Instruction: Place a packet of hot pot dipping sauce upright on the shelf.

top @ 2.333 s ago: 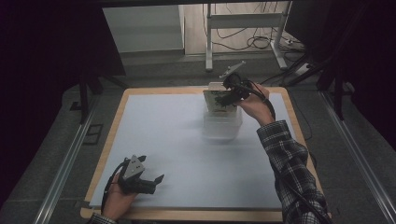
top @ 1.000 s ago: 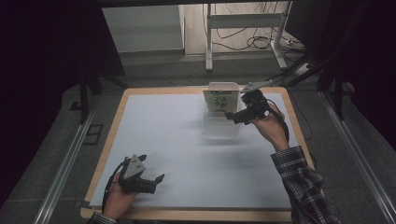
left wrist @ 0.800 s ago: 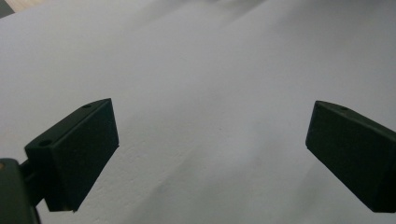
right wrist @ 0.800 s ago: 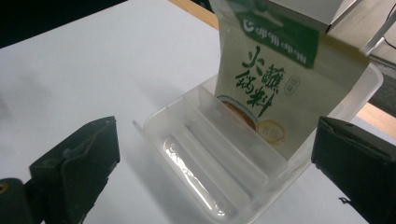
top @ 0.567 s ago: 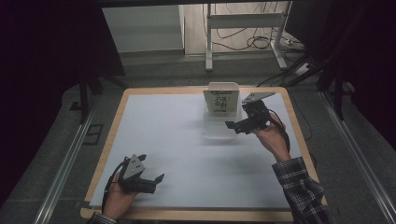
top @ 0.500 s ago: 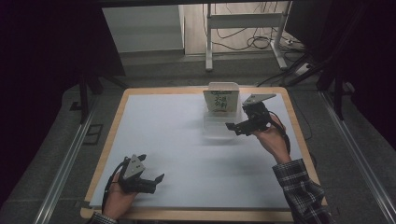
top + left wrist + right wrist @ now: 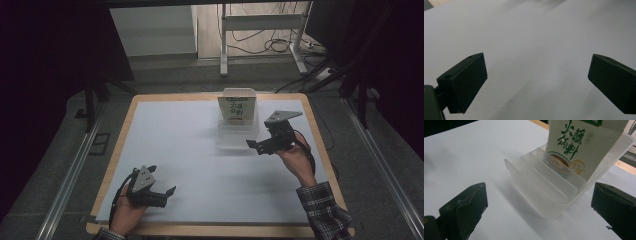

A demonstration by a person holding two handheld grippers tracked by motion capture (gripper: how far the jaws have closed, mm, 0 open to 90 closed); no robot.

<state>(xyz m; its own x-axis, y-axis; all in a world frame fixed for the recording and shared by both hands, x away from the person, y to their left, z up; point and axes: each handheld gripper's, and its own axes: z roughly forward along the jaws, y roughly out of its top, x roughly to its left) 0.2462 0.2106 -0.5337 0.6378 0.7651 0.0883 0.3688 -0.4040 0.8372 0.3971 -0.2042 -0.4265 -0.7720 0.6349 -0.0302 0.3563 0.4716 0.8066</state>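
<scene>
Dark room, grey floor, white frame legs and cables behind the wood-edged bench [image 7: 129, 117] with its white sheet. High view: left tongs [image 7: 162, 192] near the front left, spread and empty; right tongs [image 7: 253, 145] just beside the clear divider tray [image 7: 235, 136], spread and empty. Left gripper view: bare white sheet between spread jaws. Right gripper view: green sauce packet [image 7: 579, 142] standing upright in the tray's rear slot.
</scene>
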